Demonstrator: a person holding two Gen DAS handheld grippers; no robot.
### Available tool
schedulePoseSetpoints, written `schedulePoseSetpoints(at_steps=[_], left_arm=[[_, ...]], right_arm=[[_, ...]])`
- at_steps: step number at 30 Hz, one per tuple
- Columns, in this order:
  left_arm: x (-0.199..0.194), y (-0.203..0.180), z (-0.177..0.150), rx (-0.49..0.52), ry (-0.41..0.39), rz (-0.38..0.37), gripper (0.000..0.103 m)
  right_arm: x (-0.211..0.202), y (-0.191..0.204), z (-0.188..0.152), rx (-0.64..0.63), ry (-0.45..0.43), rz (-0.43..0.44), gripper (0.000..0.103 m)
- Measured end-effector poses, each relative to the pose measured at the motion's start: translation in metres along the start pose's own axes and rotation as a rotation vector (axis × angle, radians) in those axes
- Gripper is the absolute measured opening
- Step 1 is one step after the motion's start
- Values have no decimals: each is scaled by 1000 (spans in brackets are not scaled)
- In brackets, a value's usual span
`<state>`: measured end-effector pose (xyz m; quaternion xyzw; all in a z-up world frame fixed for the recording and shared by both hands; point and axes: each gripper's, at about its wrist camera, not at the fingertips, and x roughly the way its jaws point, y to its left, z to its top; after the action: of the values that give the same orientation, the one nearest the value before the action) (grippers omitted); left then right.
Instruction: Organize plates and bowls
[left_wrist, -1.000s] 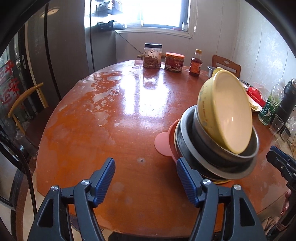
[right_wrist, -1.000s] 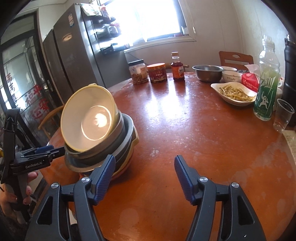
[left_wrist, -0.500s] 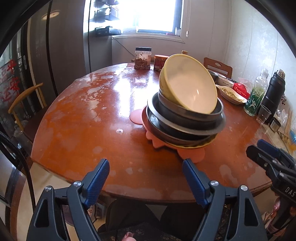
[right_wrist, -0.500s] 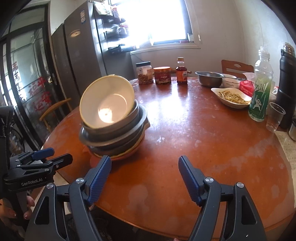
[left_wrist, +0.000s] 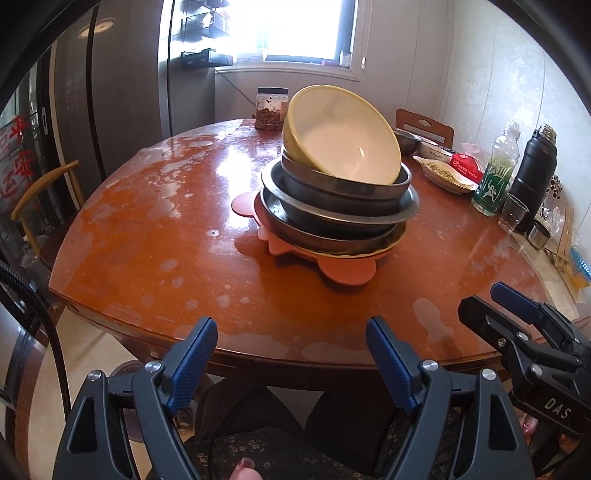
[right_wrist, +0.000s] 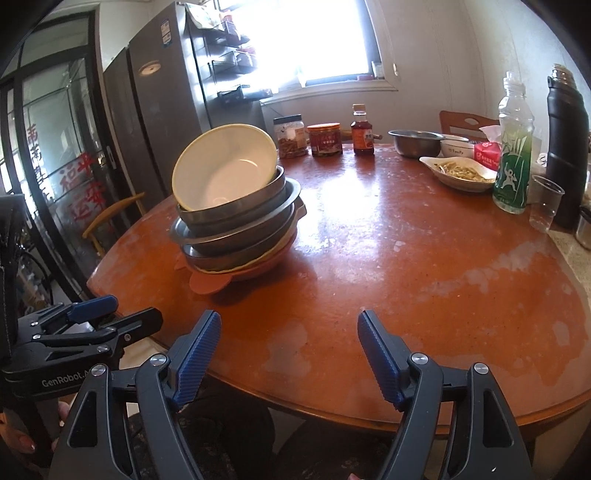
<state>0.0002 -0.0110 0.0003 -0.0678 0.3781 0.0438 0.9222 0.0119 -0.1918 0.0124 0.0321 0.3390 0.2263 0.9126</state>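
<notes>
A stack of dishes stands on the round wooden table. On top, a yellow bowl leans tilted inside steel bowls. These rest on a thin yellow plate and a pink lobed plate. My left gripper hangs open at the table's near edge, well short of the stack, with nothing between its fingers. My right gripper is open too and empty, to the right of the stack. Each gripper shows in the other's view: the right gripper and the left gripper.
At the far side stand a jar, a red-lidded tub, a sauce bottle and a steel bowl. Right: a dish of food, green bottle, plastic cup, black flask. A yellow chair stands left.
Both grippers have drawn back from the stack toward the table's near edge, and their jaws stand wider. The stack stays in place on the table.
</notes>
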Motion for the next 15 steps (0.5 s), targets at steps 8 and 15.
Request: schedulePoseSetpoints(at_steps=[8,15], left_arm=[[2,2,-4,-15,13,14,82],[3,1,-5,-8,22,9,82]], right_arm=[[-2,7,0,-14,-1,1,78],[-3,8,-1,-22,-2,-2,78]])
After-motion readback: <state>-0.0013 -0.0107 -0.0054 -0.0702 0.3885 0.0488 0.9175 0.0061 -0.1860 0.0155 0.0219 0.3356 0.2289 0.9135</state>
